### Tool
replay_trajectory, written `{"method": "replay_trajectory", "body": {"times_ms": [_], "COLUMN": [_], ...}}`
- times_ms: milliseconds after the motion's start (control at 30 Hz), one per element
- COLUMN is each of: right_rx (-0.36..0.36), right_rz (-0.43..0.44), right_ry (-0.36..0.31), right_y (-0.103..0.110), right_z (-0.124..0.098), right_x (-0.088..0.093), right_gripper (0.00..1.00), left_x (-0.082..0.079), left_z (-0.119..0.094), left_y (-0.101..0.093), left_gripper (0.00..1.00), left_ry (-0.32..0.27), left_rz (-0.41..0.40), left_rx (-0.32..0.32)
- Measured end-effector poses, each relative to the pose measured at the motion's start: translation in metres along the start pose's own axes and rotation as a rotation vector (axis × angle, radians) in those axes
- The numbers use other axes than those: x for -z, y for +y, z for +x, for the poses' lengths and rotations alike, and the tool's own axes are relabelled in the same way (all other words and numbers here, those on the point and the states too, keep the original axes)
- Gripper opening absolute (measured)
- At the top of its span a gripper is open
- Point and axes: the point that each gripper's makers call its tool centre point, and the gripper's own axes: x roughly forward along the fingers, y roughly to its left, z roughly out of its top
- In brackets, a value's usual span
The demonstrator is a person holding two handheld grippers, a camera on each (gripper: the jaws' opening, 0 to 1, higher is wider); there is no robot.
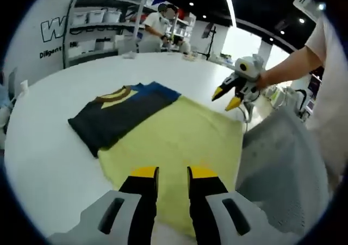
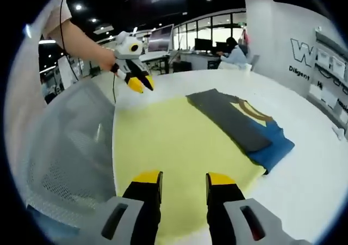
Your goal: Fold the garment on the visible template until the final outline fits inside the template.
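Observation:
A folded garment, dark grey and blue with a yellow-brown neck band, lies at the far left end of the yellow template and hangs over its edge onto the white table. My left gripper is open above the template's near edge, with nothing between the jaws. The right gripper hovers open over the template's far right side, held by a hand. In the right gripper view the garment lies on the template at its right end. My right gripper is open and empty, and the left gripper hangs at upper left.
A grey mesh chair back stands against the table beside the template. Shelves with boxes and a standing person are beyond the table. A seated person works at a far desk.

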Motion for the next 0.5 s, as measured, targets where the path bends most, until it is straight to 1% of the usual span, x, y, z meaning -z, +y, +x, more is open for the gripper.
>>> {"method": "replay_trajectory", "body": {"times_ms": [33, 67, 100, 167, 200, 233, 267, 333, 367, 433, 500], "right_rx": [-0.017, -0.021, -0.028, -0.046, -0.062, -0.069, -0.084, -0.098, -0.102, -0.112, -0.126], "right_rz": [-0.018, -0.006, -0.003, -0.016, -0.029, -0.036, -0.056, -0.084, -0.085, -0.088, -0.099], "right_ry": [0.019, 0.014, 0.016, 0.028, 0.042, 0.045, 0.063, 0.086, 0.090, 0.094, 0.108], "right_y": [0.005, 0.008, 0.010, 0.015, 0.020, 0.023, 0.028, 0.035, 0.038, 0.044, 0.051], "right_z": [-0.003, -0.004, -0.007, -0.010, -0.011, -0.012, -0.013, -0.015, -0.015, -0.017, -0.018], "right_x": [0.006, 0.007, 0.010, 0.015, 0.019, 0.020, 0.025, 0.032, 0.034, 0.037, 0.043], "right_gripper": [0.28, 0.28, 0.29, 0.28, 0.29, 0.28, 0.28, 0.27, 0.26, 0.26, 0.25], "left_x": [0.003, 0.005, 0.010, 0.020, 0.028, 0.031, 0.034, 0.037, 0.038, 0.044, 0.049], "left_z": [-0.002, -0.003, -0.005, -0.006, -0.007, -0.007, -0.007, -0.008, -0.009, -0.010, -0.010], "left_y": [-0.005, -0.008, -0.013, -0.019, -0.024, -0.027, -0.030, -0.036, -0.038, -0.042, -0.044], "left_gripper": [0.19, 0.19, 0.20, 0.19, 0.18, 0.17, 0.16, 0.17, 0.18, 0.18, 0.18], "left_ry": [-0.003, 0.006, 0.031, 0.073, 0.114, 0.128, 0.137, 0.144, 0.149, 0.171, 0.185], "left_rz": [0.009, 0.028, 0.065, 0.108, 0.146, 0.161, 0.185, 0.200, 0.205, 0.243, 0.253], "left_rx": [0.011, 0.017, 0.032, 0.048, 0.066, 0.074, 0.084, 0.098, 0.104, 0.114, 0.124]}}
